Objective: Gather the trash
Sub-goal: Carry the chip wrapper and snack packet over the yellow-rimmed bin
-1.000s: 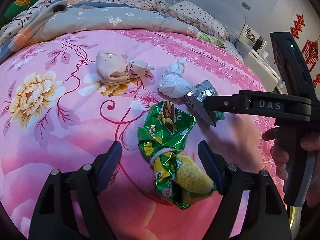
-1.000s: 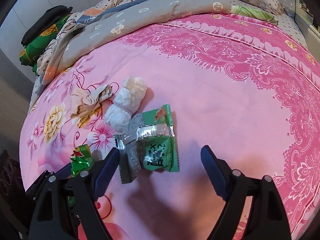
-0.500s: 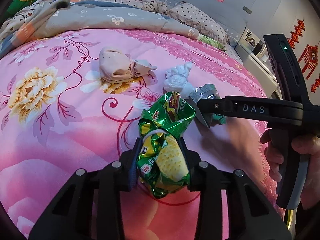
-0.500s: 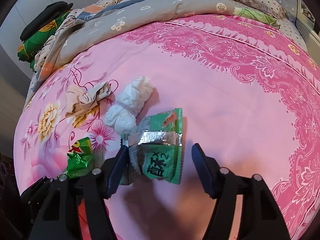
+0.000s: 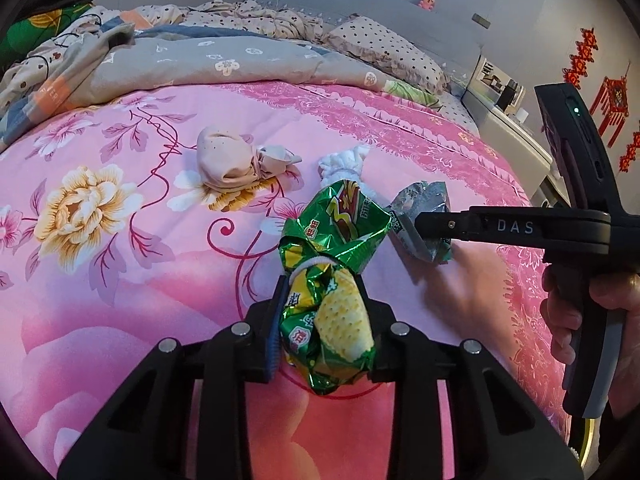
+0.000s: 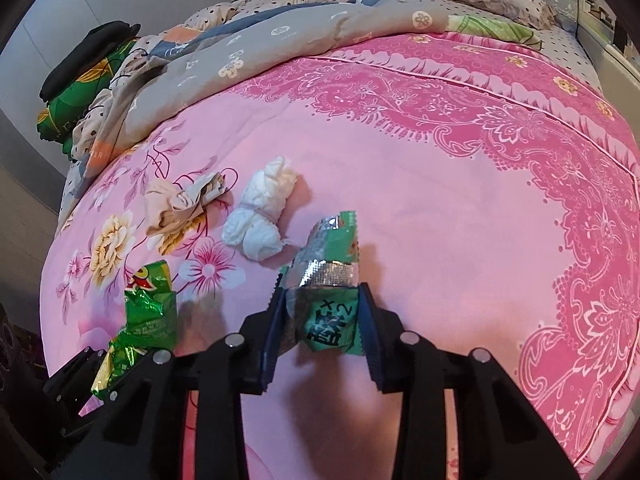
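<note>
Left wrist view: the left gripper (image 5: 324, 334) has just closed its jaws on a crumpled green and yellow snack bag (image 5: 330, 284), pinching the lower bulge, which shows a yellow biscuit print. A white elastic band cinches the bag at its waist, and the shiny green upper half with red lettering fans out above the jaws over the pink bedspread (image 5: 120, 300). Whether the bag is clear of the bedspread or resting on it is hard to judge from this angle.

To the right in the same view, the right gripper (image 5: 418, 227) reaches in sideways, a hand (image 5: 576, 320) wrapped around its handle, and pinches a small silver and green wrapper (image 5: 424, 210). Only this view shows that hand and the gripper's black body marked DAS.

Right wrist view shows the wrapper (image 6: 328, 292) face on: flat green foil with dark printed characters and a silver inner band, folded over at the top. The right gripper (image 6: 322, 338) has just closed its jaws, and its blue pads press both edges of the wrapper. At lower left the snack bag (image 6: 146, 312) appears again, held in the left gripper.

A knotted white tissue bundle (image 6: 262, 218) lies on the bedspread just beyond both wrappers, and a beige cloth bundle (image 5: 236, 160) lies to its left, apart from it. The bedspread carries large peony prints and a darker pink ornate border. Behind it lie a rumpled grey floral quilt (image 5: 224, 60), a polka-dot pillow (image 5: 388, 52) and a grey headboard (image 5: 360, 4); red hanging ornaments (image 5: 612, 96) decorate the wall at right.
</note>
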Available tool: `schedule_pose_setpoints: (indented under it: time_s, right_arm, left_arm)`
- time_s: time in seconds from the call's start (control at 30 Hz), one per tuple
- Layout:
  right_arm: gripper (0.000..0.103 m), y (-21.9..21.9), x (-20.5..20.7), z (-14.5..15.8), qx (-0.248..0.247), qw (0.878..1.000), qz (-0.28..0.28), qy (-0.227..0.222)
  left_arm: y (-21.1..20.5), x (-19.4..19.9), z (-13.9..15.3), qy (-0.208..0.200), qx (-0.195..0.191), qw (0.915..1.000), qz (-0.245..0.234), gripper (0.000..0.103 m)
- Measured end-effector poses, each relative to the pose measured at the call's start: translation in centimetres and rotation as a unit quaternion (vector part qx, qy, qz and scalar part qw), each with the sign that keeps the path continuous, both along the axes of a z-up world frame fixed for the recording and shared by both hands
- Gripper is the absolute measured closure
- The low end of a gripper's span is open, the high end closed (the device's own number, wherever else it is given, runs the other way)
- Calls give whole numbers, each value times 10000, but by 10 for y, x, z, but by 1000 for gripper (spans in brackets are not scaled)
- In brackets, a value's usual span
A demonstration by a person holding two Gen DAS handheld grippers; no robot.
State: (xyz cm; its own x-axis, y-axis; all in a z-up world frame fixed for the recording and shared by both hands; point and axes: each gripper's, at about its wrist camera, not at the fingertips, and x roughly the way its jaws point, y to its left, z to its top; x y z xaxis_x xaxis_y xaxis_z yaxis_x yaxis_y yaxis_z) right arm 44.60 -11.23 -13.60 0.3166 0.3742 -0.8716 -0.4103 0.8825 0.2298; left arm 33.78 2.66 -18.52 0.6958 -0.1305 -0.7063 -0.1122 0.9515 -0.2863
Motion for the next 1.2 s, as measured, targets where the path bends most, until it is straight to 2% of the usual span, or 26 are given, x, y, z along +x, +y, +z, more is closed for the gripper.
schedule_pose_setpoints:
  time_s: [0.27, 0.57, 0.9, 1.2]
  right_arm:
    - [70, -42, -27, 34, 185, 9987, -350, -317]
    - [70, -97, -93, 81, 462, 9940, -709, -700]
    - [70, -172, -179, 129, 867, 9812, -1336, -1085]
    - [70, -238, -255, 151, 1026, 9658, -1932, -1388]
  left_arm:
    - [-9, -26, 41, -323, 100, 9993, -170, 74]
    - [-38, -89, 121, -1037, 174, 9928, -569, 74]
    - [-89, -174, 197, -1720, -14, 9763, -1316, 74]
    - [-142, -227, 232, -2054, 14, 9596, -1925, 74]
